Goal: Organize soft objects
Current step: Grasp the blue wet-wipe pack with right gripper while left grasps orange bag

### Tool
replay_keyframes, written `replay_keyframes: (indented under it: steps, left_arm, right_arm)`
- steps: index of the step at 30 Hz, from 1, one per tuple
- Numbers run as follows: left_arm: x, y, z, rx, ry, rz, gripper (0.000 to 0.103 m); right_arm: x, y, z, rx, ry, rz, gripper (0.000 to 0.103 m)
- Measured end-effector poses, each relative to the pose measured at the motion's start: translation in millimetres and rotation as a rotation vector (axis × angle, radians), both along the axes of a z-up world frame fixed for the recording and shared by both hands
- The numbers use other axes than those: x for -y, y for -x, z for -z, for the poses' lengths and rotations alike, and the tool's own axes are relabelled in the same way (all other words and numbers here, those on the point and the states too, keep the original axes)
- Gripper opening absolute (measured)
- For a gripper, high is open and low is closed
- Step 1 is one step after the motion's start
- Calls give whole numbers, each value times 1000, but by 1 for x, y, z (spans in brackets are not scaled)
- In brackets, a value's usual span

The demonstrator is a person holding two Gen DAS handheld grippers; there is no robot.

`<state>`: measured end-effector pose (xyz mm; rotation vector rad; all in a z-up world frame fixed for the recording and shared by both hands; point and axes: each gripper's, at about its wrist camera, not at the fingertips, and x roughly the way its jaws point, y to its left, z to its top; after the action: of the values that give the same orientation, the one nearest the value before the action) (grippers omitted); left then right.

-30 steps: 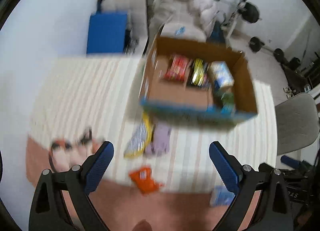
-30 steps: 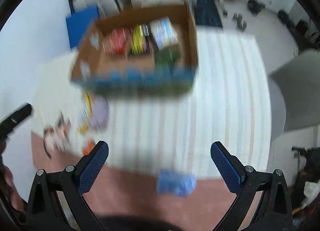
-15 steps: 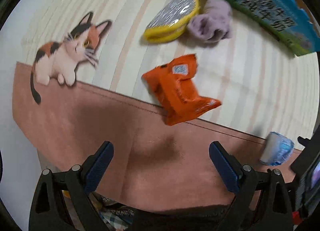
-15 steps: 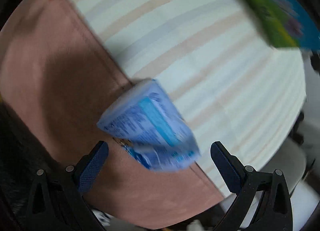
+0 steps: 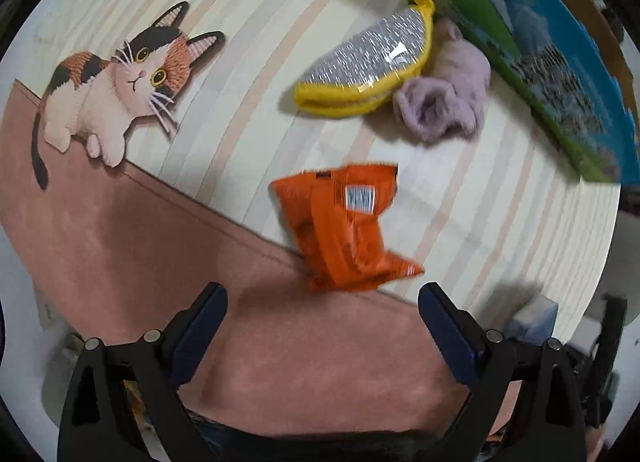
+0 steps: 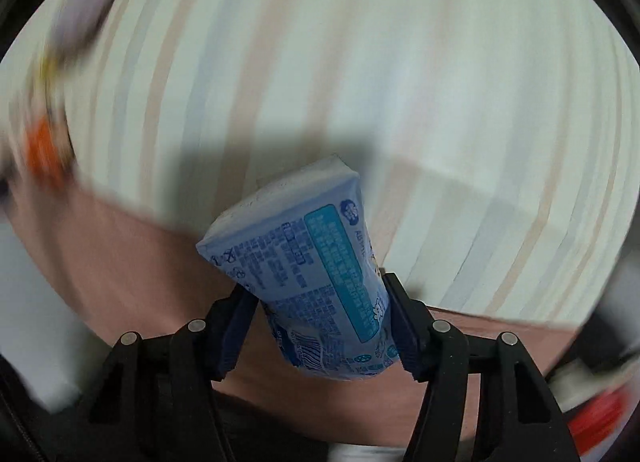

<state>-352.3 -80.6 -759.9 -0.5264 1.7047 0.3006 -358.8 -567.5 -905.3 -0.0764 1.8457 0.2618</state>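
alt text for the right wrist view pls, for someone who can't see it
The right gripper is shut on a blue tissue pack, both fingers pressed into its sides, with its far end pointing away from the camera. Beneath it lies a striped cream cloth with a pinkish-brown border. The left edge is motion-blurred, showing only orange and purple smears.

1. The place looks like a home; a striped cloth (image 5: 248,74) with a pink border covers the table ahead of the left gripper.
2. A cartoon calico cat (image 5: 116,90) decorates the cloth, ahead and to the left.
3. Household soft goods lie ahead; an orange packet (image 5: 344,230), a yellow-edged pouch (image 5: 368,70), a lilac fuzzy cloth (image 5: 444,102).
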Motion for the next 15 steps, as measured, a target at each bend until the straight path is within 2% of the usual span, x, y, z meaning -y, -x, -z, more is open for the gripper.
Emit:
replay_keyframes:
  steps: [1, 2, 3, 5, 8, 9, 11, 12, 13, 14, 15]
  left_arm:
    - [-4, -4, 6, -11, 11, -10, 98]
    - [-6, -7, 14, -27, 24, -14, 98]
    - [-8, -11, 21, -44, 43, -22, 98]
    - [-12, -16, 33, -64, 72, -34, 98]
    - [-17, -25, 54, -97, 83, -36, 97]
    - [-16, -27, 58, -103, 79, -32, 94]
    - [-13, -33, 64, -114, 76, -7, 70]
    - [-7, -37, 68, -123, 71, 18, 66]
    - [-1, -42, 70, -121, 63, 52, 57]
    - [6, -45, 69, -119, 52, 84, 52]
    - [16, -49, 69, -114, 35, 135, 51]
  right_arm:
    - [16, -6, -2, -3, -59, 127, 70]
    - [27, -9, -3, -3, -95, 212, 81]
    - [35, -10, -5, -2, -121, 265, 86]
    - [46, -13, -12, 13, -161, 331, 89]
    - [50, -21, -24, 21, -174, 339, 89]
    - [53, -26, -24, 24, -173, 336, 89]
    - [51, -28, -27, 26, -154, 311, 89]
    - [48, -27, -27, 29, -144, 298, 89]
    - [42, -25, -29, 32, -132, 291, 89]
    - [41, -24, -26, 36, -114, 281, 89]
    - [40, -28, -25, 38, -100, 276, 89]
